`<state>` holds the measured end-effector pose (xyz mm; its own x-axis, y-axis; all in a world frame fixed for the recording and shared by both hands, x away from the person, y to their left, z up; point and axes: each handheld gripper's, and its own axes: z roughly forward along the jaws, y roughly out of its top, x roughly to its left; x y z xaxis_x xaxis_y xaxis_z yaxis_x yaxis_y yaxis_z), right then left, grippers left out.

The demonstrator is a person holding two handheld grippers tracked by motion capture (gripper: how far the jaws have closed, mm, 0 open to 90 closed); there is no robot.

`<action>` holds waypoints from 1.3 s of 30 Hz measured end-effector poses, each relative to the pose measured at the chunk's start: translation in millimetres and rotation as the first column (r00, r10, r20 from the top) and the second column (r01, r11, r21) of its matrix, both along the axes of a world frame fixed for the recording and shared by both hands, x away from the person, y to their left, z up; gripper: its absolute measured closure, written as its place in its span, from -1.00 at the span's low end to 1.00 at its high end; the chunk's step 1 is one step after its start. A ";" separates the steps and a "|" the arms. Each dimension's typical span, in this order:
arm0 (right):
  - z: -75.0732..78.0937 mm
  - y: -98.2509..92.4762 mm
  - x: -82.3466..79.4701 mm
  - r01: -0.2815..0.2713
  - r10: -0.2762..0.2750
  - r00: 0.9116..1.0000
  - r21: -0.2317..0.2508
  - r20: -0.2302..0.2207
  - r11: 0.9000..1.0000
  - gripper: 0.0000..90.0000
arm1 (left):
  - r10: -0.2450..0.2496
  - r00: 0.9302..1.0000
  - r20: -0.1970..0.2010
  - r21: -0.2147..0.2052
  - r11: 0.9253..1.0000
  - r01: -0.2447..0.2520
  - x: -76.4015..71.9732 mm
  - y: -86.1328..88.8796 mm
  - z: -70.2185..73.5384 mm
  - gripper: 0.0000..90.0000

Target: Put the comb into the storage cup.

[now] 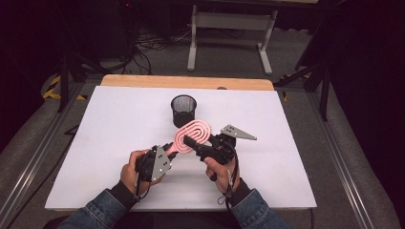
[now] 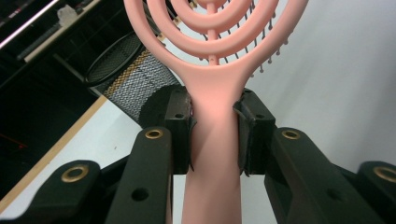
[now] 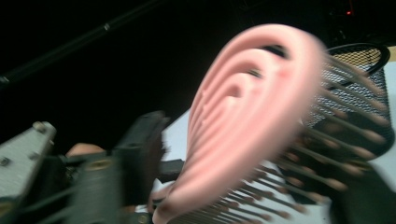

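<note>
A pink hairbrush with a ringed open head is held just above the white table. My left gripper is shut on its handle; in the left gripper view the two pads pinch the pink handle from both sides. My right gripper reaches in from the right, with one black finger lying over the brush head. In the right gripper view, which is blurred, the brush head and its bristles stand between the widely spread jaws. A black mesh cup stands upright just beyond the brush.
The white board has bare room to the left, right and front of the hands. A wooden strip runs along its far edge. A white metal frame and cables lie on the floor beyond the table.
</note>
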<state>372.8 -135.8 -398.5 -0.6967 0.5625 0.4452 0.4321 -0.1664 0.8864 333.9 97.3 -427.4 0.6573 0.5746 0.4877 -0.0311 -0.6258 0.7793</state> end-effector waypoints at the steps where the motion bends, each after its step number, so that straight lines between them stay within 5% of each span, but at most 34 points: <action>1: -0.6 -0.6 -0.1 0.001 -0.001 1.000 0.017 -0.006 1.000 0.01 | -0.002 1.000 0.003 0.007 1.000 0.002 0.3 -0.5 -0.3 0.57; 12: -2.4 5.5 -9.2 -0.047 0.046 0.998 0.042 0.037 0.998 0.31 | 0.024 1.000 0.012 0.030 0.999 -0.024 3.7 -3.4 -5.4 0.55; 21: 0.3 9.1 -15.3 -0.043 0.043 0.995 -0.002 0.088 0.999 0.38 | 0.022 1.000 0.022 0.016 1.000 -0.022 4.8 -3.2 -6.8 0.54; 39: 7.7 7.3 -23.6 -0.069 0.086 0.976 -0.090 0.199 0.994 0.39 | -0.064 0.998 0.002 0.004 0.998 0.064 4.9 -2.0 -6.8 0.34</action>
<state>349.2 -128.5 -390.8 -0.8106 0.5317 0.2455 0.2513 -0.0629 0.9659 338.8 95.3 -434.2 0.6915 0.5295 0.4913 -0.0729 -0.6256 0.7767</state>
